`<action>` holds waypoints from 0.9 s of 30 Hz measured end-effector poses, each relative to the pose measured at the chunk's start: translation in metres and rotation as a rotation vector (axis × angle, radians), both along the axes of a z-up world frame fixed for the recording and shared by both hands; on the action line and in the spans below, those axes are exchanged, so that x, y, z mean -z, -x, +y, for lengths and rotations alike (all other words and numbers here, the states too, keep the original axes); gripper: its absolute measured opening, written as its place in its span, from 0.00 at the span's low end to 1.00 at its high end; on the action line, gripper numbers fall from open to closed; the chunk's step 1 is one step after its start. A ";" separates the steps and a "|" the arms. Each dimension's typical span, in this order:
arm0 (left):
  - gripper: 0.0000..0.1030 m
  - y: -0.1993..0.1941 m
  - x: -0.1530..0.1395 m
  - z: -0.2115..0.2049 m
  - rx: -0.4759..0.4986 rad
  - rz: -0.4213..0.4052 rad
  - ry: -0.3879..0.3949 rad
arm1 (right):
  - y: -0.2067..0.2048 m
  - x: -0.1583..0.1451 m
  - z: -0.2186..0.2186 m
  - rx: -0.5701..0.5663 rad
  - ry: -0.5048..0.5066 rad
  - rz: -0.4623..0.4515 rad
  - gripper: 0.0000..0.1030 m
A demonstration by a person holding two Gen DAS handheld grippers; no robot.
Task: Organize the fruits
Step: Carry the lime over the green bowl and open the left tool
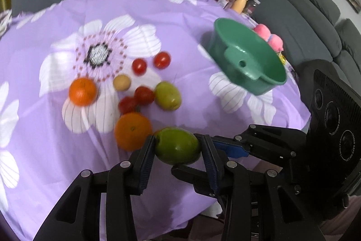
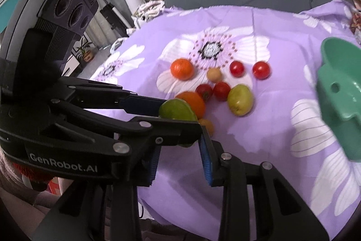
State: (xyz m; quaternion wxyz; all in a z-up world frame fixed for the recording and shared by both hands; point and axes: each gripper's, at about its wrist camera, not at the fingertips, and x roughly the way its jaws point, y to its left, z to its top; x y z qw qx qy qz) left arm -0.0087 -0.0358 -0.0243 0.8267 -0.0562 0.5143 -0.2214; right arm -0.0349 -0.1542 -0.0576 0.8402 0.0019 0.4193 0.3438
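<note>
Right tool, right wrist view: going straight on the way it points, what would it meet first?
Probably the left tool, which crosses just ahead of it, shut on the green fruit; depth is unclear.

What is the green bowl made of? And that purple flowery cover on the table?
The green bowl looks like moulded plastic: smooth, slightly shiny, with a tab handle that has a hole in it. The purple cover looks like thin woven cloth, matte, printed with white flowers; it wrinkles and drapes over the edge.
</note>
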 end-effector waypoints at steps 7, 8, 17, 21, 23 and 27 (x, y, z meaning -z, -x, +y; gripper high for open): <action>0.40 -0.016 -0.024 -0.035 0.073 -0.071 -0.024 | -0.005 -0.021 -0.030 0.080 -0.023 -0.064 0.32; 0.40 -0.018 -0.027 -0.039 0.083 -0.078 -0.025 | -0.005 -0.024 -0.035 0.096 -0.027 -0.075 0.32; 0.40 -0.046 -0.048 -0.094 0.215 -0.134 -0.020 | -0.015 -0.042 -0.084 0.245 -0.033 -0.140 0.32; 0.40 -0.058 -0.053 -0.117 0.262 -0.143 -0.014 | -0.022 -0.046 -0.105 0.303 -0.040 -0.154 0.32; 0.40 -0.065 -0.053 -0.127 0.279 -0.141 -0.013 | -0.026 -0.047 -0.115 0.330 -0.047 -0.154 0.32; 0.40 -0.079 -0.048 -0.144 0.306 -0.122 -0.004 | -0.036 -0.043 -0.132 0.372 -0.055 -0.143 0.32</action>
